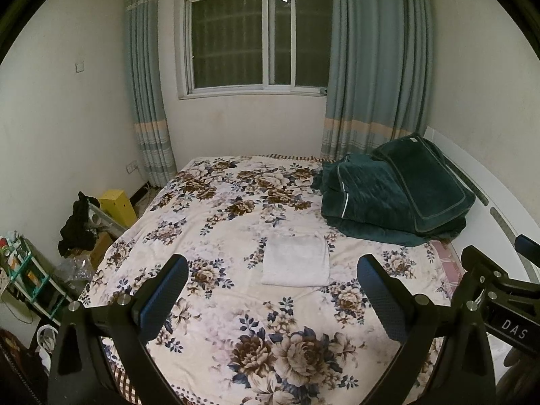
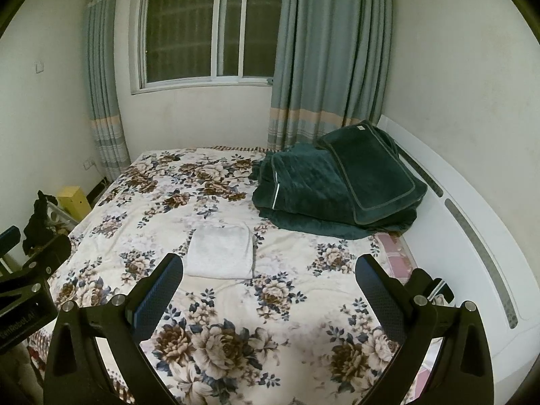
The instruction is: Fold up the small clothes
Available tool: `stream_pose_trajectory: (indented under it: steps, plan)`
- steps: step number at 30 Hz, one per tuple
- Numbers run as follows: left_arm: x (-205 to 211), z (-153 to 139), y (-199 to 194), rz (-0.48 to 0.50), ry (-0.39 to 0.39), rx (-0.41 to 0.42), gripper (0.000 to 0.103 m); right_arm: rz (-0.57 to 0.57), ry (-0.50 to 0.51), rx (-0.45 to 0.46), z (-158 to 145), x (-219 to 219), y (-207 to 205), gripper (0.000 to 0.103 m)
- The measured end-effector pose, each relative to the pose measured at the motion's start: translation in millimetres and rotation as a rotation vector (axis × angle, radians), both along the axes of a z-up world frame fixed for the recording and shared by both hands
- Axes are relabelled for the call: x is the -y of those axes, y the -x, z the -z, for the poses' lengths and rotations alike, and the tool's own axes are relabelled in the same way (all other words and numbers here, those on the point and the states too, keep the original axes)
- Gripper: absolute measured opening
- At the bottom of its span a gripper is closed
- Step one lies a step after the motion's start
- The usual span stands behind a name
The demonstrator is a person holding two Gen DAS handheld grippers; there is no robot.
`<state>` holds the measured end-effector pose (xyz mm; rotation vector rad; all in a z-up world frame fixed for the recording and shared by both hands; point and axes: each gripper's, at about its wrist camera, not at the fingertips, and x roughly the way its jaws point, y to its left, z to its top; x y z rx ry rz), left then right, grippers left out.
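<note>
A small white garment (image 1: 295,260) lies folded into a flat rectangle on the floral bedspread (image 1: 236,202), about mid-bed; it also shows in the right wrist view (image 2: 221,251). My left gripper (image 1: 271,270) is open and empty, held above the near part of the bed, short of the garment. My right gripper (image 2: 268,268) is open and empty too, held beside the left one, with the garment ahead and to its left. The right gripper's body shows at the right edge of the left wrist view (image 1: 499,290).
A pile of dark green bedding (image 1: 395,192) sits at the bed's far right by the white headboard (image 2: 472,222). Left of the bed stand a yellow box (image 1: 118,207), dark clothes on a rack (image 1: 79,226) and a cluttered shelf (image 1: 27,280). A curtained window (image 1: 256,33) is behind.
</note>
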<state>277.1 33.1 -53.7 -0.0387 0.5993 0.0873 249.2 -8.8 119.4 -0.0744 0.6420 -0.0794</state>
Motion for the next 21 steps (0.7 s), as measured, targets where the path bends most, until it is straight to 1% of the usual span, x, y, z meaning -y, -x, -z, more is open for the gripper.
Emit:
stream_pose_trajectory:
  steps: [6, 21]
  plan:
    - [2.2, -0.8, 9.4, -0.009, 0.001, 0.002, 0.102, 0.001, 0.003, 0.0, 1.0, -1.6, 0.3, 0.103]
    - [1.8, -2.4, 11.8, -0.016, -0.005, 0.0, 0.102, 0.011, -0.001, 0.003, 3.5, -2.5, 5.3, 0.103]
